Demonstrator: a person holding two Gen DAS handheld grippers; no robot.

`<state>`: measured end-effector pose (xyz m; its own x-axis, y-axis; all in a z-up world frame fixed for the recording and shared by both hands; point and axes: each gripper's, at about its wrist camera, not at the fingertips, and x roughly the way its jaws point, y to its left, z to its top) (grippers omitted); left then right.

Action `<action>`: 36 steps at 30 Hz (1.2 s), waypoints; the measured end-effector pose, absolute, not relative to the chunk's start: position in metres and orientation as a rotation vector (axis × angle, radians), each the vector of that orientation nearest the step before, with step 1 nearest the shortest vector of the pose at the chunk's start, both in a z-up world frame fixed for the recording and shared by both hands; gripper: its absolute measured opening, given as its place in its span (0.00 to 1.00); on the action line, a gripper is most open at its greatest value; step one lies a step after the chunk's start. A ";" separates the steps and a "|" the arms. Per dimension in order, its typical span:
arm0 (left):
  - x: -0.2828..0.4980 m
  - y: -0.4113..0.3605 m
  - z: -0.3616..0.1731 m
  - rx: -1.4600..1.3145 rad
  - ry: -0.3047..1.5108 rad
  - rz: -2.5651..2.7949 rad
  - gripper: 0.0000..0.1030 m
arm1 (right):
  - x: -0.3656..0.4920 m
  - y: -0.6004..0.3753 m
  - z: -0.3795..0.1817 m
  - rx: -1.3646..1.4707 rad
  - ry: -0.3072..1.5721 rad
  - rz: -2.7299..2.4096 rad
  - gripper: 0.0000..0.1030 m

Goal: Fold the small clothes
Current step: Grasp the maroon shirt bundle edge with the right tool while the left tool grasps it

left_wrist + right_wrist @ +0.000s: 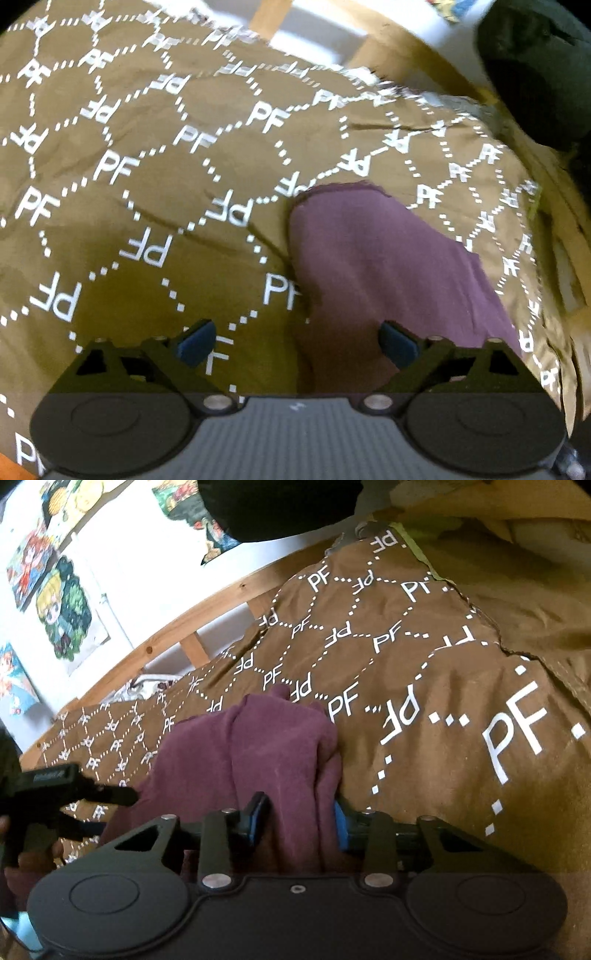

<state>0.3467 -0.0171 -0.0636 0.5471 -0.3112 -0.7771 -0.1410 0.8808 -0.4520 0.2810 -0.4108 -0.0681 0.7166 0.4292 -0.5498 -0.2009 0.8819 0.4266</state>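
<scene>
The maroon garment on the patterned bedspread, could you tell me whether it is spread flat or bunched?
Bunched: the maroon garment rises in rumpled folds, gathered between the right tongs.

Brown bedspread (424,701) with white "PF" lattice print; wooden bed rail (166,642), upper left; white wall (140,554) with cartoon posters (62,605).
</scene>
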 end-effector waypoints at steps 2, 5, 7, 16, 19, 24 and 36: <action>0.351 -0.020 -0.070 -0.503 1.020 -0.097 0.93 | 0.281 -0.411 -0.069 0.347 0.688 0.358 0.38; 0.350 -0.028 -0.072 -0.439 1.016 -0.092 0.93 | 0.281 -0.410 -0.070 0.338 0.686 0.359 0.37; 0.345 -0.029 -0.069 -0.441 1.004 -0.101 0.93 | 0.281 -0.410 -0.070 0.329 0.683 0.361 0.37; 0.319 -0.030 -0.061 -0.480 1.008 -0.233 0.95 | 0.280 -0.413 -0.068 0.361 0.684 0.398 0.46; 0.314 -0.037 -0.060 -0.435 1.017 -0.268 0.95 | 0.281 -0.413 -0.068 0.364 0.684 0.399 0.47; 0.310 -0.053 -0.057 -0.316 1.029 -0.246 0.95 | 0.281 -0.413 -0.069 0.368 0.686 0.400 0.47; 0.301 -0.053 -0.052 -0.282 1.033 -0.265 0.91 | 0.283 -0.408 -0.065 0.347 0.699 0.387 0.52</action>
<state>0.3005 -0.0535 -0.0523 0.4866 -0.3461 -0.8021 0.0828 0.9323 -0.3521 0.2829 -0.4082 -0.0654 0.7007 0.4537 -0.5506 -0.2260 0.8732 0.4319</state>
